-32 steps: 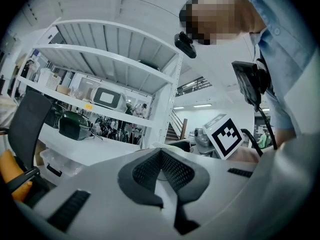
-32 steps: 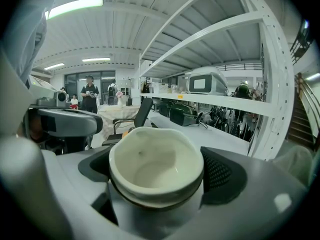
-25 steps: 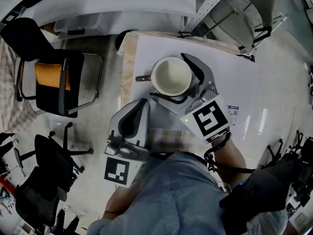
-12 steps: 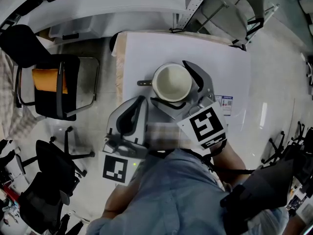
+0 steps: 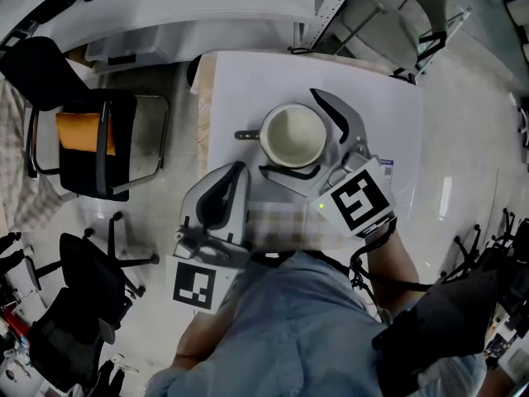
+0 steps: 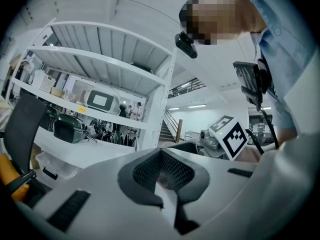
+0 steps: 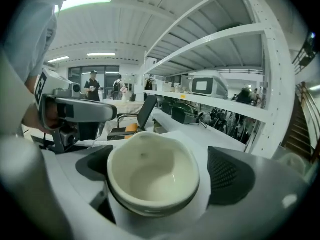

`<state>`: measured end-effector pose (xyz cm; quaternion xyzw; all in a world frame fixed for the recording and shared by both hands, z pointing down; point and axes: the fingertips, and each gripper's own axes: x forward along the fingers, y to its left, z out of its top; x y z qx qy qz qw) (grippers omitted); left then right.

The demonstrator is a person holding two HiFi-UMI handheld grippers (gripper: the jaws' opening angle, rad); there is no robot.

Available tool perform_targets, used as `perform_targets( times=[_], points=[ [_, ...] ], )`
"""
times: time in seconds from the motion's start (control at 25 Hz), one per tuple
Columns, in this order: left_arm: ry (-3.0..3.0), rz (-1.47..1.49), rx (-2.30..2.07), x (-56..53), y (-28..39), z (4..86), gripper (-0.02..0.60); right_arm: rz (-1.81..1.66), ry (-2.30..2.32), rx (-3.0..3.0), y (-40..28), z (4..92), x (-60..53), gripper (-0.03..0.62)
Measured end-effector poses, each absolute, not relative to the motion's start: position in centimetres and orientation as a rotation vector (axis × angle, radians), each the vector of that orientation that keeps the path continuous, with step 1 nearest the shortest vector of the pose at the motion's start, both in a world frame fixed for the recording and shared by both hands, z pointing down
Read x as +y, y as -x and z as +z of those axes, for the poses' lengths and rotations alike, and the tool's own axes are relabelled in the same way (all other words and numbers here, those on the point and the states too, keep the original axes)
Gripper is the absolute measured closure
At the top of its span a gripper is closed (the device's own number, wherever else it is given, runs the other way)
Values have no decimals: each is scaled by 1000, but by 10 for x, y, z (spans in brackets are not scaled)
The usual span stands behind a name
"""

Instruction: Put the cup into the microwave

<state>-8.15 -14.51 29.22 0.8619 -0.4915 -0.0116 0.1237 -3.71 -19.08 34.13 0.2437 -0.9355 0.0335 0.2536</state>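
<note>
- Right gripper view: the cup (image 7: 150, 176) is seen standing upright and empty on the white tabletop (image 5: 248, 81), directly between the two jaws of the right tongs (image 7: 161, 173).
- The jaws of the right tongs are being opened around the cup. A gap is seen at the pad on the picture's right, so the cup is judged to be unclamped, with its weight borne by the tabletop.
- The wide spread is judged to be called for by the cup's broad body. The tongs are set across that body, and the small dark handle (image 5: 245, 135) is turned out to the side, clear of both jaws.
- The left tongs (image 6: 161, 169) are held closed on nothing, near the right tongs and short of the cup, presumably reserved for a door.
- A white appliance with a dark window (image 6: 100, 100), which may be the microwave, is seen on a shelf (image 6: 107, 64) well apart from the tabletop. The cup is therefore judged to be far from its goal.
</note>
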Motion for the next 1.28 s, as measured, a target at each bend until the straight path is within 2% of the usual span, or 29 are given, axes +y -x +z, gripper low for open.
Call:
perform_targets(
  times=[0.4, 1.28],
  points=[
    [-2484, -43, -1463, -145, 89, 295, 577, 59, -383, -2490, 47, 366, -180, 23],
    [-2492, -27, -1446, -144, 83, 298, 577, 87, -464, -2500, 40, 364, -178, 43]
  ],
)
